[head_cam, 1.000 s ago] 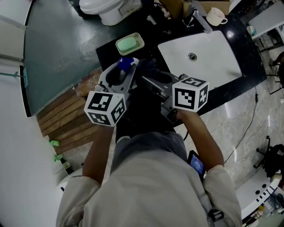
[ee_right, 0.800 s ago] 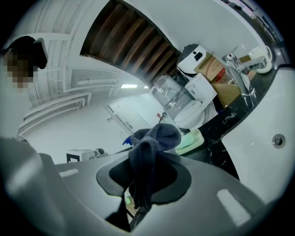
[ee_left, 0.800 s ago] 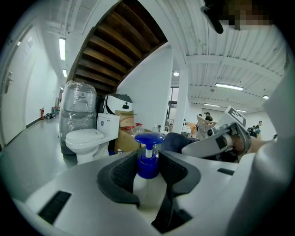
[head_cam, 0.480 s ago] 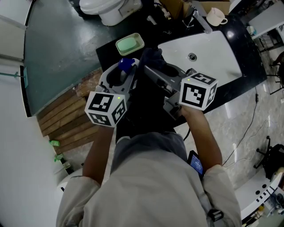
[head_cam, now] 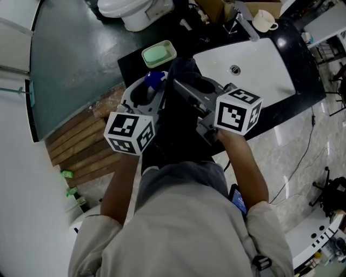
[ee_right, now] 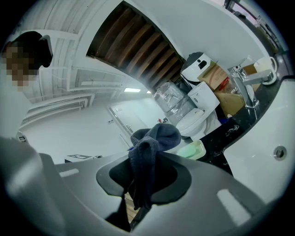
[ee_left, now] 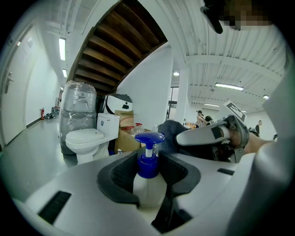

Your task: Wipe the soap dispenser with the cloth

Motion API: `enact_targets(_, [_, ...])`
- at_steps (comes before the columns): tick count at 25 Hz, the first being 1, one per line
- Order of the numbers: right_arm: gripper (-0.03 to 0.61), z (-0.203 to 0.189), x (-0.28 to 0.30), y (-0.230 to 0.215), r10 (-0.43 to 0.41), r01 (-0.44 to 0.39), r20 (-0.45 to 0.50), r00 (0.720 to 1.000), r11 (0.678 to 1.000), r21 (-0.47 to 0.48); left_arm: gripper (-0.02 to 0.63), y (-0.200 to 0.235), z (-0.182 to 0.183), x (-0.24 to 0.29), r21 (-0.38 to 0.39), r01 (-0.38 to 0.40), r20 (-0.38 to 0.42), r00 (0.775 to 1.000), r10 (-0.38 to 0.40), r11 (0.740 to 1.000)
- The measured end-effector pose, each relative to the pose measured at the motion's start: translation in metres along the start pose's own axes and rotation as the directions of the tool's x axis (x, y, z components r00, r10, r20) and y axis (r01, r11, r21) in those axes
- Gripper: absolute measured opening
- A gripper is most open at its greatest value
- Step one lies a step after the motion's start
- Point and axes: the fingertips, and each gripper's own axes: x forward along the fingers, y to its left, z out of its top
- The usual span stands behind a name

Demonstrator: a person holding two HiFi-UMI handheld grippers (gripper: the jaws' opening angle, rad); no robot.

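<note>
Clamping from both sides, the left claw (ee_left: pixel 148 174) has its dark ribbed pads closed on the pale, see-through body of a plastic soap dispenser (ee_left: pixel 148 159) with a glossy blue pump head, held upright in front of the person's chest. The right claw (ee_right: pixel 145 180) is closed on a dark blue-grey fleecy cloth (ee_right: pixel 151 152). One bunched, rounded end of it stands out past the claw tips and a limp tail hangs down between them. Each claw carries a white cube with black square markers on its back. The cloth's bunched end sits just beside the pump head, on its right in the head view; whether the two touch cannot be told.

Beyond the claws runs a glossy black bench (head_cam: pixel 296 47). Set into it is a smooth white rectangular sink (head_cam: pixel 259 76), and a shallow pale green soap dish (head_cam: pixel 159 53) lies near its left end. A chrome tap (head_cam: pixel 246 26) and a cream mug (head_cam: pixel 264 20) stand at the far edge. Farther left is a white ceramic toilet (head_cam: pixel 130 12) on a dull dark green floor (head_cam: pixel 70 54). Brown wooden slats (head_cam: pixel 81 146) lie nearer on that side, and pale polished stone flooring (head_cam: pixel 303 143) on the right.
</note>
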Motion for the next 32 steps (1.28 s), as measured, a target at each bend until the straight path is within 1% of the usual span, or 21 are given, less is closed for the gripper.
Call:
enact_targets(23, [0.075,-0.023,0.003,-0.013,-0.022,0.023,-0.062,0.998,1.0,0.007,0.144,0.002,0.001,0.001,-0.012,0.003,0.006,1.0,-0.002,1.0])
enact_targets(32, [0.076,-0.036,0.002,-0.023,-0.042,0.045,-0.095,0.995,0.999,0.022,0.143,0.001,0.002,0.002,-0.01,0.002,0.006,1.0,-0.002,1.0])
